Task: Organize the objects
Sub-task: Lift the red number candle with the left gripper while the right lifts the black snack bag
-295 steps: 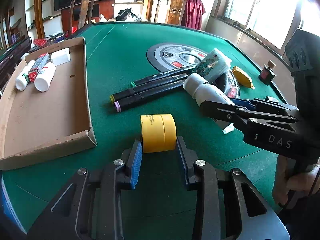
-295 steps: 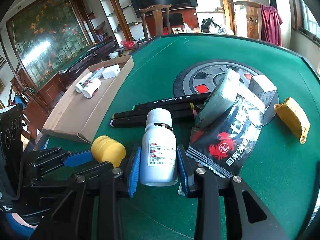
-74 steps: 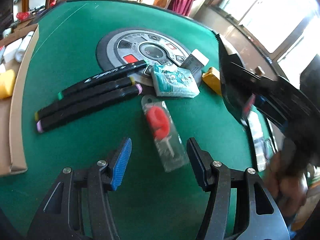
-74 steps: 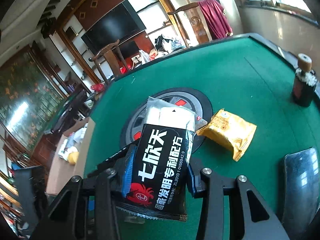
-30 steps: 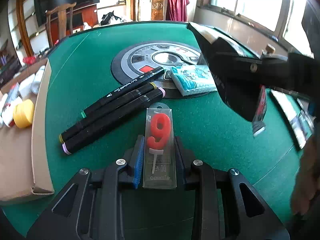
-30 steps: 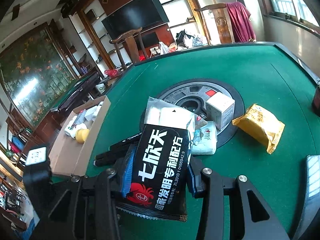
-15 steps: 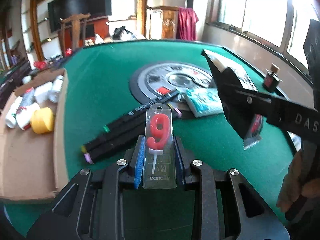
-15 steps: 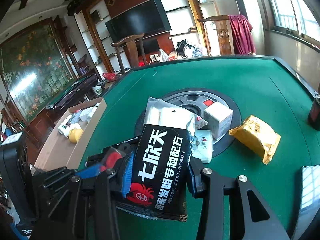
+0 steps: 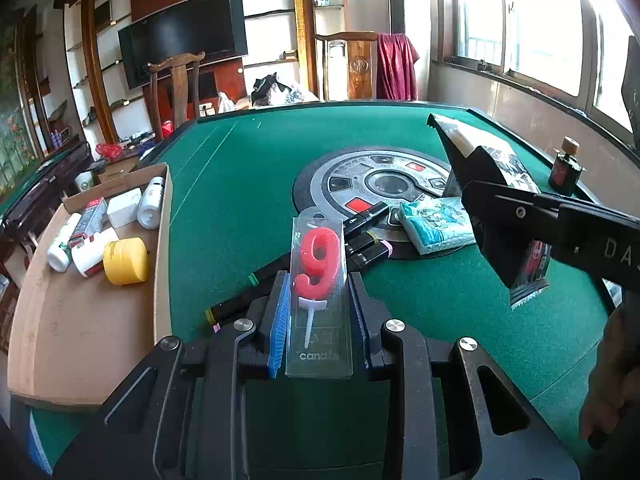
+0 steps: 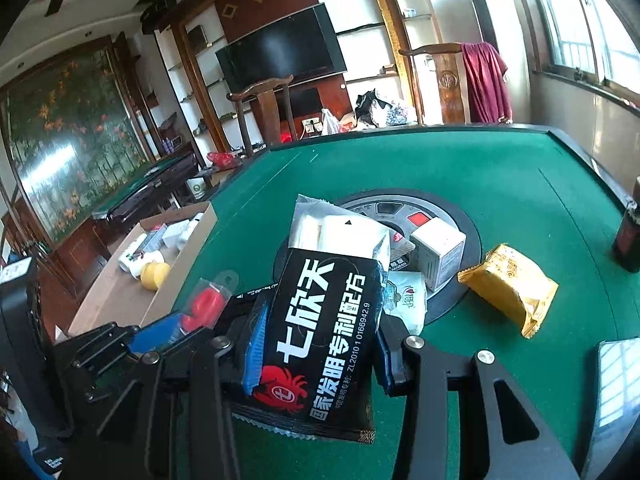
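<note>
Matt green felt table [image 9: 248,184], brown cardboard tray [image 9: 80,320] – dull, clear glossy plastic candle pack [image 9: 320,300], shiny black foil packet [image 10: 320,320]

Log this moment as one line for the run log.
left gripper: shut on candle pack | right gripper: shut on black packet | both lifted above table | cardboard tray: bottles, yellow jar

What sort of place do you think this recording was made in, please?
Probably a home living room or a private mahjong parlour: an automatic mahjong table with green felt and a central control dial, a wall-mounted television, and carved wooden chairs beside built-in shelving.
</note>
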A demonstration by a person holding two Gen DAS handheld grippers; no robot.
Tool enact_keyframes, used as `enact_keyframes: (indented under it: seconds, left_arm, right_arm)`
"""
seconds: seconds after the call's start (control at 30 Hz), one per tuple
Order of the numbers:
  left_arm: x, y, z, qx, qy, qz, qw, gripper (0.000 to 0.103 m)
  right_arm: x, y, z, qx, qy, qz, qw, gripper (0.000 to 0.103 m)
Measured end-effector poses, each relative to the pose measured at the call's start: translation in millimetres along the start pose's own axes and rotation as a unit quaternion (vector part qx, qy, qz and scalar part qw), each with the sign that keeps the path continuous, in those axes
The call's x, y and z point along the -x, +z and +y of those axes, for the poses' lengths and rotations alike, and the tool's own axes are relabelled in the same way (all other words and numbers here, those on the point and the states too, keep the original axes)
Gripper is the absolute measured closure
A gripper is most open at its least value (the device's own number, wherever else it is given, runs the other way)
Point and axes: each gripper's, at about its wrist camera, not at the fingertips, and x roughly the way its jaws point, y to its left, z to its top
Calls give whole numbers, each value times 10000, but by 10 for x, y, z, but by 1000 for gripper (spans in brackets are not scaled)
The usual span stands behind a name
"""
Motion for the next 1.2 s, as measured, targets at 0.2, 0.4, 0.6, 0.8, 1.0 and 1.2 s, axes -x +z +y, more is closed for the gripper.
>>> enact_keyframes:
  seconds: [0.2, 0.4, 0.6, 0.8, 1.0, 1.2]
  left_arm:
    - [7, -4, -5, 7, 71, -27, 10000, 76]
    - [9, -5, 1, 26, 109, -31, 9999, 76]
    - [19, -2, -9, 11, 136, -47, 9999, 76]
    - [27, -6, -13, 2, 156, -67, 9999, 76]
    - [51, 5, 4, 26, 171, -129, 9998, 76]
    - [142, 33, 59, 132, 154, -275, 9994, 76]
  right_arm:
    - [-28, -6, 30, 71, 2, 69, 10000, 59]
    - [-37, -10, 34, 93, -25, 91, 9999, 59]
    - [-41, -19, 45, 122, -10, 111, 9999, 59]
    - [-38, -24, 58, 134, -12, 115, 9998, 59]
    - [-31, -27, 60, 143, 10, 104, 9998, 59]
    - [13, -26, 128, 217, -48, 3, 9998, 59]
